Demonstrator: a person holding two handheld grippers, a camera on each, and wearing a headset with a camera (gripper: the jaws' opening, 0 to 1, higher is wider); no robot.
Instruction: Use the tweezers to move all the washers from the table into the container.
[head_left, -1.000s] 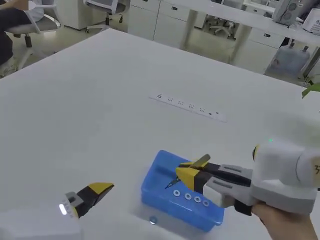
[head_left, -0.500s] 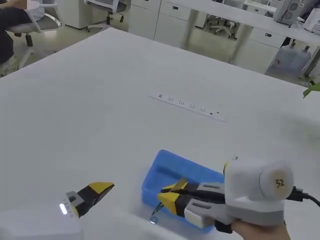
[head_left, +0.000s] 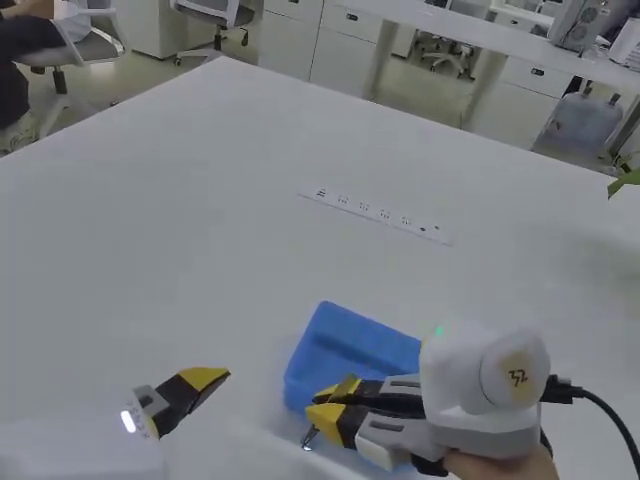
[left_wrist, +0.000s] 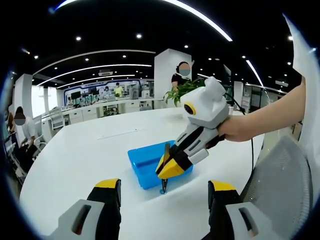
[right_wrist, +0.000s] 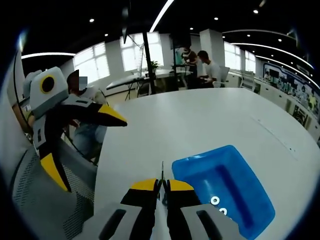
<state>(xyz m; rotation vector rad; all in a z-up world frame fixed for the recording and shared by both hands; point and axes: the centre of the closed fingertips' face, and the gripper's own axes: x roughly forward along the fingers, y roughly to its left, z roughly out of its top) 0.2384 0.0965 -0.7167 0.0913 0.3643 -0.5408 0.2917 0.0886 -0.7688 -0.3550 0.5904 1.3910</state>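
Note:
The blue container (head_left: 345, 348) sits on the white table, with two washers (right_wrist: 215, 200) on its floor in the right gripper view. My right gripper (head_left: 322, 413) is shut on thin tweezers (right_wrist: 162, 176). It hangs over the container's near left corner. The tweezers' tip (left_wrist: 163, 188) points down at the table just outside the container (left_wrist: 144, 167). Whether a washer lies under the tip I cannot tell. My left gripper (head_left: 205, 381) waits open, low at the left, empty, with its jaws wide apart. It also appears at the left in the right gripper view (right_wrist: 90, 150).
A row of small sockets (head_left: 378, 213) is set into the table beyond the container. The table's far edge (head_left: 400, 108) runs across the top, with desks and chairs behind it. A cable (head_left: 600, 405) trails from the right gripper.
My right gripper has come off the container's inside, moving left and down to the table at its near corner. The left gripper has stayed put.

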